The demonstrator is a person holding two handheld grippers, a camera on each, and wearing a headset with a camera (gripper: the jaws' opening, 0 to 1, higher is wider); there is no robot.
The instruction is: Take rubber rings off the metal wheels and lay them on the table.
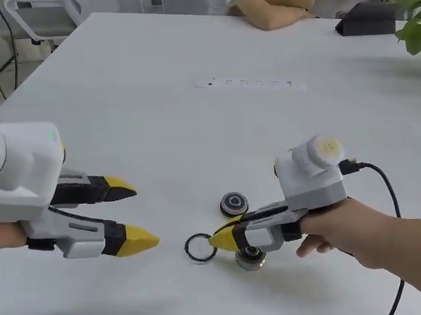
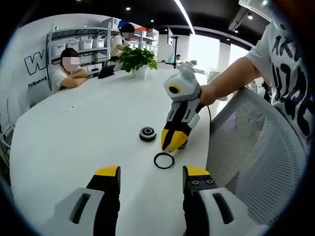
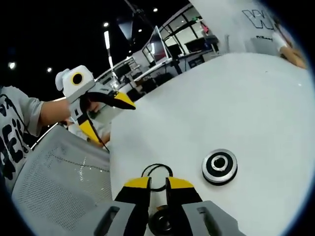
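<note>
The white table [image 1: 160,132] runs away from you, bare over most of its near half. Closest to you, your left gripper [image 1: 131,212] hangs above the table edge with its 2 yellow-tipped jaws wide apart and nothing between them. A grey mesh chair back [image 2: 246,147] stands beside you at the table's edge.

Just past it, 1 black rubber ring [image 1: 187,249] lies flat on the table, free of any wheel. Your right gripper [image 1: 220,239] points at that ring, its tips just beside the ring's rim. Its jaws are drawn close, with a slim gap between them. A metal wheel [image 1: 251,258] sits on the table under them and shows in that gap in the right gripper view. I cannot tell whether the jaws pinch it.

A little farther on, a 2nd wheel [image 1: 233,203] rests flat, its dark ring on. Well beyond lies a white power strip [image 1: 249,82]. At the far edge are a person's folded arm [image 1: 277,9], a black case [image 1: 367,19] and a leafy plant [image 1: 415,23].
</note>
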